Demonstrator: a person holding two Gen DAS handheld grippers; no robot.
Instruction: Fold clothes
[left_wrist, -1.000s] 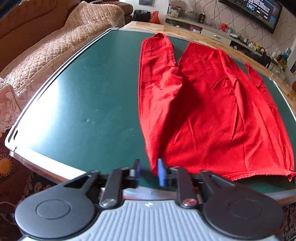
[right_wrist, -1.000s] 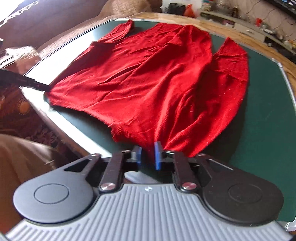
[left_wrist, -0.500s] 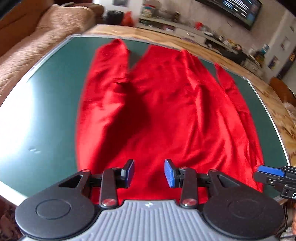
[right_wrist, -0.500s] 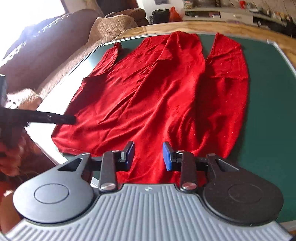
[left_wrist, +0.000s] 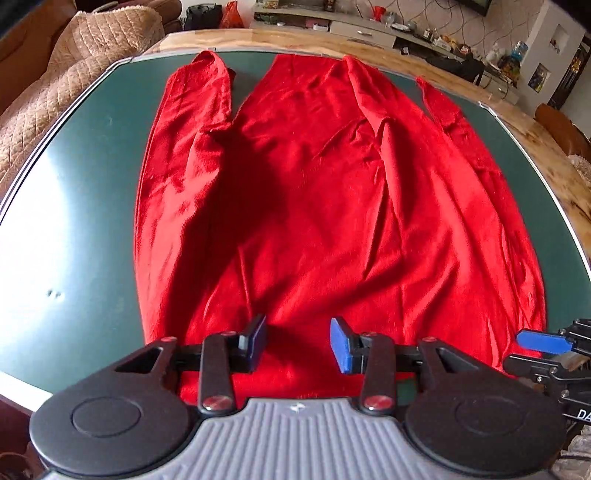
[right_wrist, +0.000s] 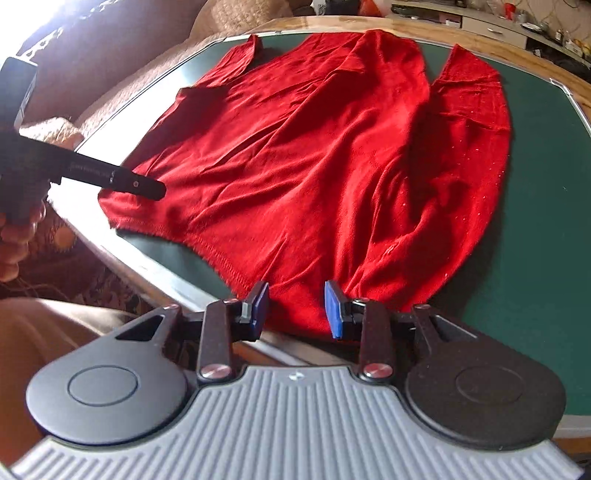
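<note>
Sweater (left_wrist: 332, 206), red and long-sleeved, lies spread flat on the green counter (left_wrist: 85, 192), hem nearest, with left gripper (left_wrist: 298, 339) and right gripper (right_wrist: 295, 308) both gaping empty over that hem, so folding seemingly calls for pinching a hem corner each.
</note>
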